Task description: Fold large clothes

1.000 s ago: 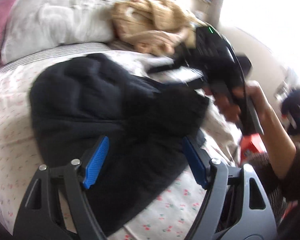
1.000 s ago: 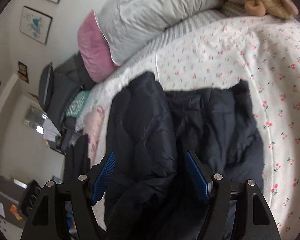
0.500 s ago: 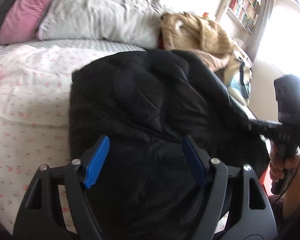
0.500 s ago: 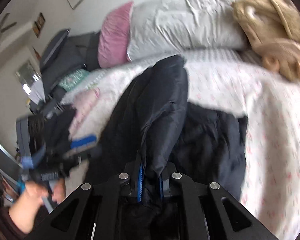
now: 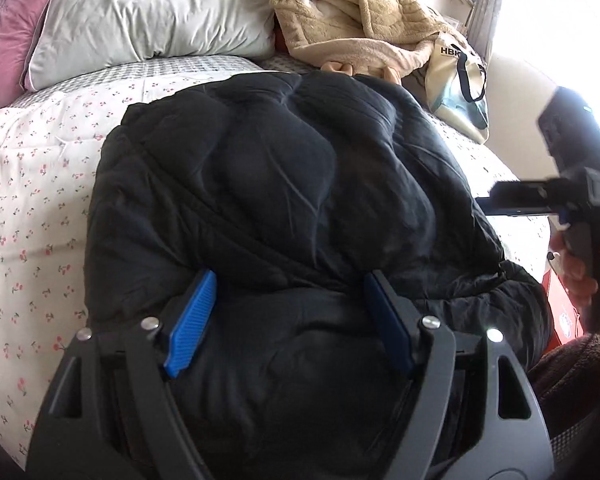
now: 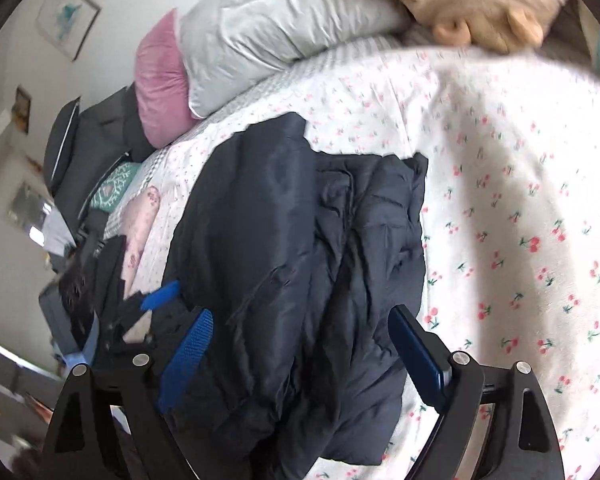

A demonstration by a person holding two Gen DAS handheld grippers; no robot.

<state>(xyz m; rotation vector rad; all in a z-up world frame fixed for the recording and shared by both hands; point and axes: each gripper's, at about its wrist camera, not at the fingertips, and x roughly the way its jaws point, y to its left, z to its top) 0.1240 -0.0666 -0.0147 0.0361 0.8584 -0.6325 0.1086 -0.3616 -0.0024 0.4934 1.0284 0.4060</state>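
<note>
Left gripper [image 5: 288,322]: fingers spread wide, pressed onto black jacket [image 5: 284,200], gripping nothing. Right gripper [image 6: 300,344]: fingers wide apart over jacket, clamped on a fold half a second ago, now released. Jacket bunched on cherry-print bedspread [image 6: 520,200]. Left view only: tote bag [image 5: 458,80]. Right view only: framed pictures [image 6: 68,16].
</note>
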